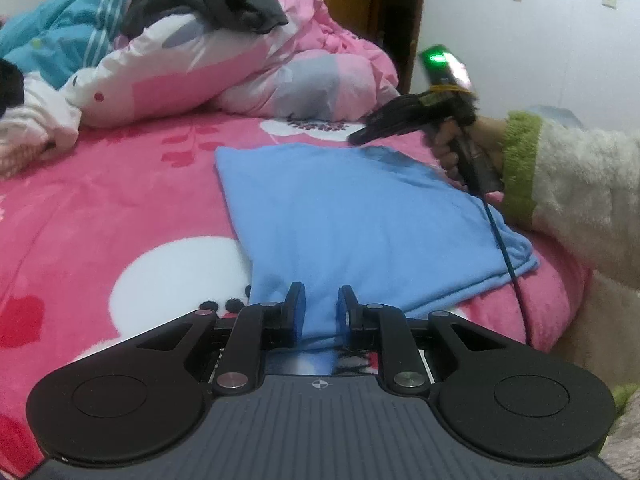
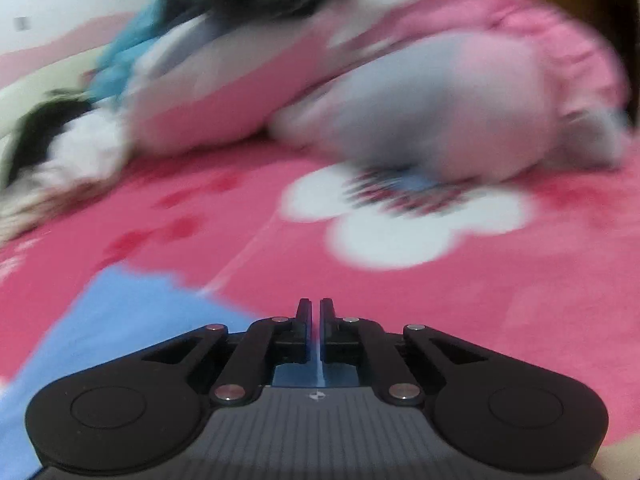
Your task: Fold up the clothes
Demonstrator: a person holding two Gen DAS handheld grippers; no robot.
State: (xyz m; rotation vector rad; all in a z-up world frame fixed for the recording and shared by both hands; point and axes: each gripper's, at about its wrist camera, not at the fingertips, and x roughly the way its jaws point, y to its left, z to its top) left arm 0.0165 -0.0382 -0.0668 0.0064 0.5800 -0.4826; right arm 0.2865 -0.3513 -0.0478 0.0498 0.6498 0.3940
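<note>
Left wrist view: folded light-blue cotton garment (image 1: 360, 224) on pink floral fleece blanket (image 1: 120, 208).
Left gripper (image 1: 320, 304): slightly parted, straddling the cloth's near edge, not visibly pinching.
Right gripper (image 2: 315, 312): clenched, empty.
Risk: dragging could undo the fold.

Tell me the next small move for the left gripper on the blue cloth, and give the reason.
Probably close the left gripper on the near edge of the blue cloth. That edge sits between its fingers, which look parted rather than pressed on it. The right gripper is shut on nothing, off the cloth's far side, so it cannot lift.
</note>
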